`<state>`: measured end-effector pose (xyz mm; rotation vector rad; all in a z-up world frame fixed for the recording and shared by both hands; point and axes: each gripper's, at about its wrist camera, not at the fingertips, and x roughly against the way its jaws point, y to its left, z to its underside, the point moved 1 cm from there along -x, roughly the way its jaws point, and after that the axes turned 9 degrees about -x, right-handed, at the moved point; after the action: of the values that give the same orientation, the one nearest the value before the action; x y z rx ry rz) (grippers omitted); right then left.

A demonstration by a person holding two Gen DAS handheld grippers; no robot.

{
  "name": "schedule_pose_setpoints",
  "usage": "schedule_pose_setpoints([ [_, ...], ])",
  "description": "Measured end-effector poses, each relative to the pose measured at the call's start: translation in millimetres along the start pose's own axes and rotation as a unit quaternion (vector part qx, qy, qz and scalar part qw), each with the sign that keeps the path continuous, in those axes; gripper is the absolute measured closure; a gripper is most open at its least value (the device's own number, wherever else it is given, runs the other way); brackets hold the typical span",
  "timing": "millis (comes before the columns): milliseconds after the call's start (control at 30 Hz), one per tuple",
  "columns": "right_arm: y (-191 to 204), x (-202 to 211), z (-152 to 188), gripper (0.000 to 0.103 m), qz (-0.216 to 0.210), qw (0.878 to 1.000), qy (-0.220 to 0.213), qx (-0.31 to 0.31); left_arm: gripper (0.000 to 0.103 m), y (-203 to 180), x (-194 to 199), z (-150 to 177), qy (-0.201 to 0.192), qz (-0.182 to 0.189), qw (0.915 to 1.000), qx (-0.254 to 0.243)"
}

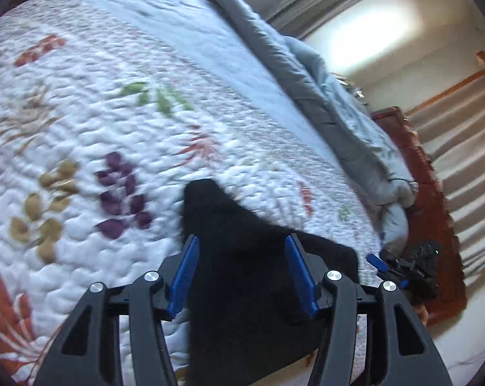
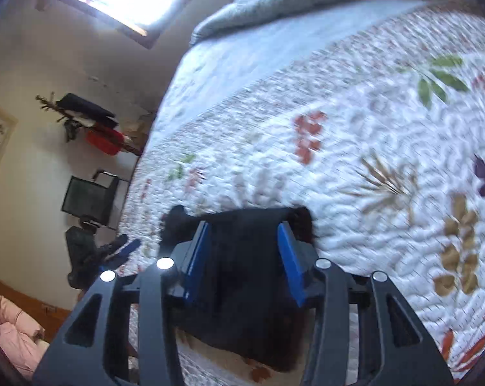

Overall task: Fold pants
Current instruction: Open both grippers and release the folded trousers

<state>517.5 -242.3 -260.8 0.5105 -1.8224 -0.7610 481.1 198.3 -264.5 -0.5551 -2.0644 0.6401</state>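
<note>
Currently | one black pants (image 1: 242, 289) | two tongs (image 1: 242, 257) (image 2: 245, 241) | one quilt (image 1: 114, 96)

Black pants (image 1: 242, 276), dark and bunched, lying on the floral quilt's near edge

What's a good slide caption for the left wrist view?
Open left tongs straddle black pants on a leaf-print quilt.

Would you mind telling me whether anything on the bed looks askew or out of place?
The black pants lie bunched at the quilt's near edge, one corner peaking up, part draped over the side. The grey duvet is rumpled along the far side.
</note>
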Motion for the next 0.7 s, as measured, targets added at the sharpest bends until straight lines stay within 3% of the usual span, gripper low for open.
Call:
schedule_pose_setpoints([
  [133, 13.6, -53.1, -4.9, 0.068, -0.026, 0.998, 0.049, -0.019, 0.047, -23.9, -45.8, -9.5, 0.027, 0.052, 0.9983, 0.001],
  [233, -23.3, -84.5, 1.8, 0.095, -0.007, 0.996, 0.073, -0.06, 0.049, -7.0, -74.4, -2.9, 0.054, 0.043, 0.9971, 0.033],
  [267, -43.2, -89.6, 5.6, 0.103, 0.006, 0.995, 0.076, -0.07, 0.058, 1.5, -82.6, -0.4, 0.065, 0.035, 0.9965, 0.04],
  [300, -62.7, -92.9, 8.9, 0.103, -0.005, 0.993, 0.081, -0.085, 0.071, 10.3, -89.0, 3.2, 0.074, 0.026, 0.996, 0.044],
  [400, -76.1, -95.1, 11.3, 0.103, -0.035, 0.991, 0.084, -0.102, 0.077, 27.3, -90.5, 9.9, 0.076, 0.035, 0.9945, 0.062],
  [467, -68.8, -91.0, 11.3, 0.103, -0.028, 0.992, 0.083, -0.096, 0.074, 27.2, -83.5, 8.2, 0.071, 0.042, 0.9942, 0.069],
  [533, -56.4, -77.5, 11.1, 0.103, -0.036, 0.992, 0.075, -0.093, 0.06, 19.0, -61.5, 6.2, 0.052, 0.045, 0.9955, 0.065],
  [600, -33.7, -48.0, 17.1, 0.093, -0.042, 0.995, 0.054, -0.065, 0.047, 2.2, -28.8, 6.2, 0.026, 0.05, 0.9976, 0.041],
  [700, -6.5, -15.2, 42.4, 0.09, -0.061, 0.997, 0.049, -0.025, 0.04, -21.4, 13.7, 31.2, 0.006, 0.053, 0.9986, 0.0],
])
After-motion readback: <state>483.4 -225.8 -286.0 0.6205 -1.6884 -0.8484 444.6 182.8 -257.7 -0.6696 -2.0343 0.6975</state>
